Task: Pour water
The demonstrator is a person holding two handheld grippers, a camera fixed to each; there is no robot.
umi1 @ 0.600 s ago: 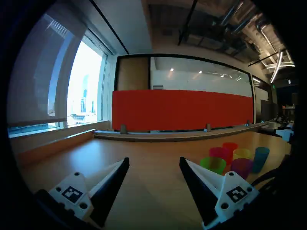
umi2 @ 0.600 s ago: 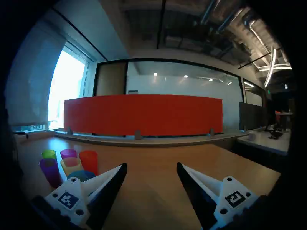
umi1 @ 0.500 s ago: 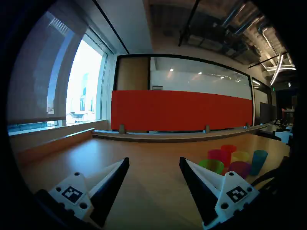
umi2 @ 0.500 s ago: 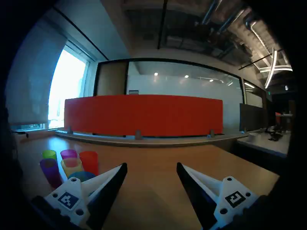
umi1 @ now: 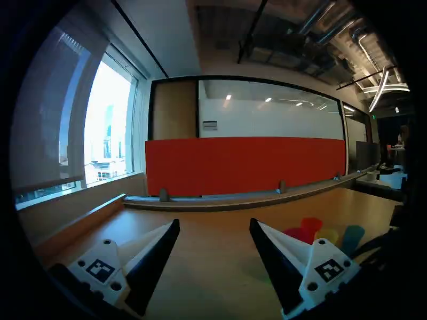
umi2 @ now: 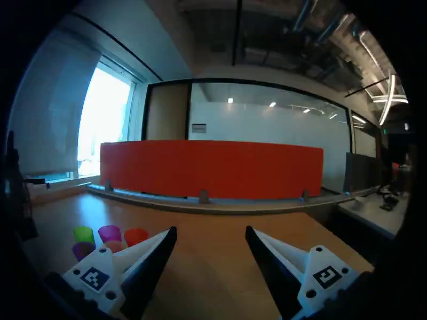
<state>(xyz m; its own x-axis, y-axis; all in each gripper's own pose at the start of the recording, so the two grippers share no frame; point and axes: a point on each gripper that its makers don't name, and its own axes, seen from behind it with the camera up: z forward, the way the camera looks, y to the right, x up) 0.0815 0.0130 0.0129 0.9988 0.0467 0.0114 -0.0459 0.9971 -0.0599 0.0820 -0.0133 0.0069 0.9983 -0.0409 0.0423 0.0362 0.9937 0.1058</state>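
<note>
Cups (umi1: 326,234) stand in a tight cluster on the tabletop (umi1: 213,277), ahead of the left tool (umi1: 214,221) and out beyond its right finger, which covers the nearest ones. From the right tool (umi2: 211,228) the same cluster (umi2: 109,233) lies ahead and beyond its left finger, so the cups sit between the two tools.

Against half a second ago, the cups and the red divider (umi1: 245,165) both sit lower in each view, the cups look smaller, and fewer of them clear the fingers. In the left gripper view they are smeared by motion. This suggests both tools have tipped upward and probably drawn back a little, so neither is closing on a cup and the pour has not begun.

Each tool is spread wide with nothing between its fingers, the same gap as before.

Every cup that can be made out stands upright, its long axis vertical and its mouth pointing up, which suits a grasp from the side. Whether any of them holds water cannot be told
</note>
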